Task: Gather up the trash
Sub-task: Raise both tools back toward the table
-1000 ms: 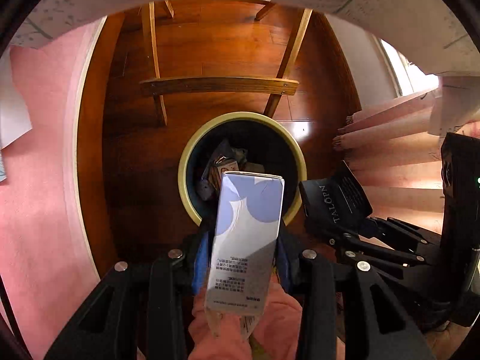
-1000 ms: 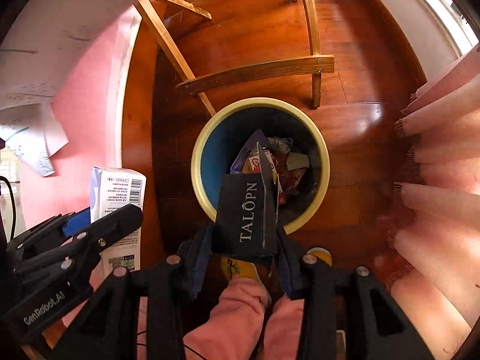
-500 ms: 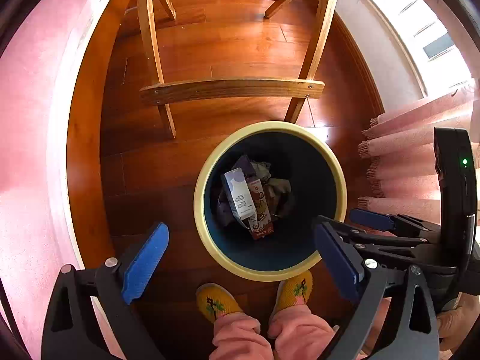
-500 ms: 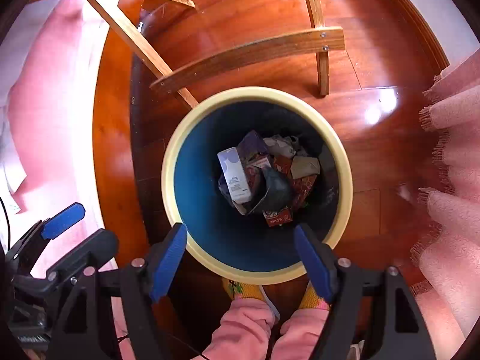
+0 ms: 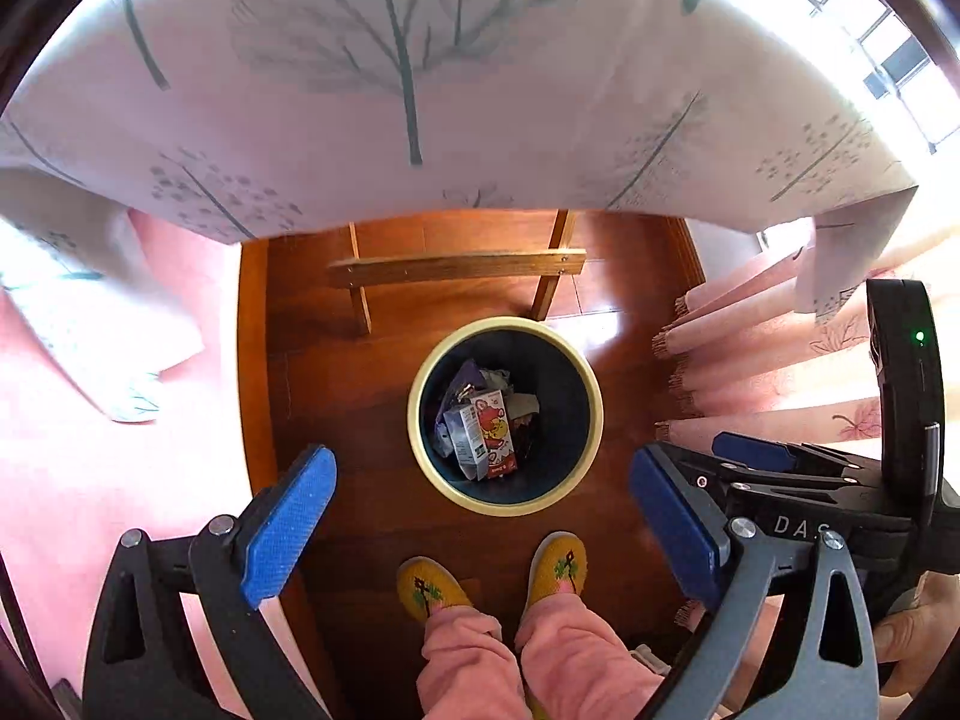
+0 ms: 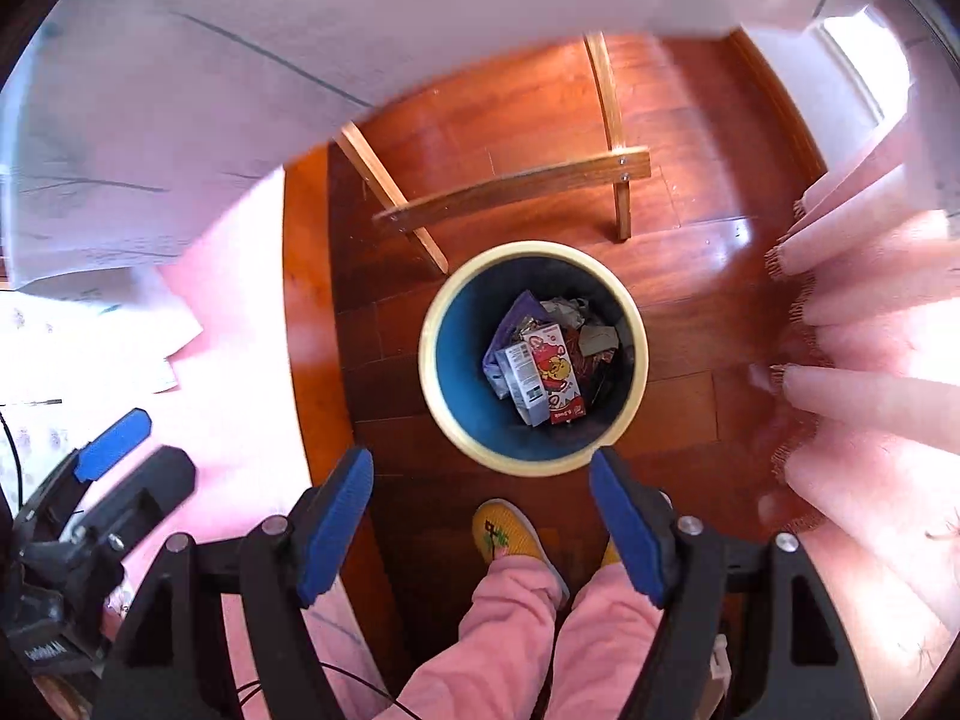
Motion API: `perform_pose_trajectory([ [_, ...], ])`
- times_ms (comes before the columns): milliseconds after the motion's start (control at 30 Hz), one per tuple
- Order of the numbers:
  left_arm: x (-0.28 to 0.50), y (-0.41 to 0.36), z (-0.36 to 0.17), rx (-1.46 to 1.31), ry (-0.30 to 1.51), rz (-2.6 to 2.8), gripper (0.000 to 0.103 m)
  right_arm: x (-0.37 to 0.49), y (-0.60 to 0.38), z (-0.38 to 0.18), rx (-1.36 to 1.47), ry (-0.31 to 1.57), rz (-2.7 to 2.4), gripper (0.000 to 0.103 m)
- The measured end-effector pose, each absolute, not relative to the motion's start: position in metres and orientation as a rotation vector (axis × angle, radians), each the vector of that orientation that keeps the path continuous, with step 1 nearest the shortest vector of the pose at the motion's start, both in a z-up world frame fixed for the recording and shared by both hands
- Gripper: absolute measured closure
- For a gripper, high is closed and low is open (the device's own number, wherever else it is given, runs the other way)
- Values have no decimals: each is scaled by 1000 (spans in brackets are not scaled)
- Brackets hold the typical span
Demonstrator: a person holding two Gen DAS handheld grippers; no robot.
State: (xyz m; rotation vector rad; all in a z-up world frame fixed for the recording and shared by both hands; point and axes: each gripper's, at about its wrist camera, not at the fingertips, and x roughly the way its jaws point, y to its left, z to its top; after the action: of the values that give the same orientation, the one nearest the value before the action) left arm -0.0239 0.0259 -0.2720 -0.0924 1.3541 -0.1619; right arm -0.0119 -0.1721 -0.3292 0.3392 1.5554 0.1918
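- Left tool (image 5: pixel 480 534): jaws spread wide, nothing between the blue pads (image 5: pixel 288 525). A second ago it pinched a pale blue-and-white carton; the jaws have since opened and the carton is gone from them.
- Right tool (image 6: pixel 483 531): jaws likewise spread and empty. It held a black "TALOPN" packet a second ago; that has dropped too.
- Trash bin (image 5: pixel 417 420), cream rim, dark blue inside, stands on the wooden floor ahead of and below both tools, looking smaller than half a second ago, so both tools have lifted.
- Released carton (image 6: pixel 521 375) lies in the bin, propped on the heap just beside a red cartoon-print carton (image 6: pixel 555 375). Black packet not clearly picked out among the darker scraps.
- Tablecloth (image 5: pixel 420 90) with tree print now fills the upper view, ahead of the tools; wooden chair rail (image 5: pixel 456 267) beyond the bin.
- Person's yellow slippers (image 5: pixel 498 579) stand on the near side of the bin, under the tools.
- Judgement: this drop is done; both tools are free to fetch more trash, likely from the surface.
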Motion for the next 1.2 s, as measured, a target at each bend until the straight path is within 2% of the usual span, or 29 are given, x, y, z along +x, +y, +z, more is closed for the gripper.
perform_pose_trajectory([
  [333,-33,61,-113,-72,1150,-185,5,-32,-161,-180,354,1395,187,28],
  [567,-24,82,-37,-126,1024,-223,2,-23,-153,-98,313,1229,188,28],
  [867,10,94,23,-155,939,-221,2,10,-146,-40,296,1091,200,28],
  [1200,87,85,29,-187,983,-154,2,81,-155,-19,268,1023,219,28],
])
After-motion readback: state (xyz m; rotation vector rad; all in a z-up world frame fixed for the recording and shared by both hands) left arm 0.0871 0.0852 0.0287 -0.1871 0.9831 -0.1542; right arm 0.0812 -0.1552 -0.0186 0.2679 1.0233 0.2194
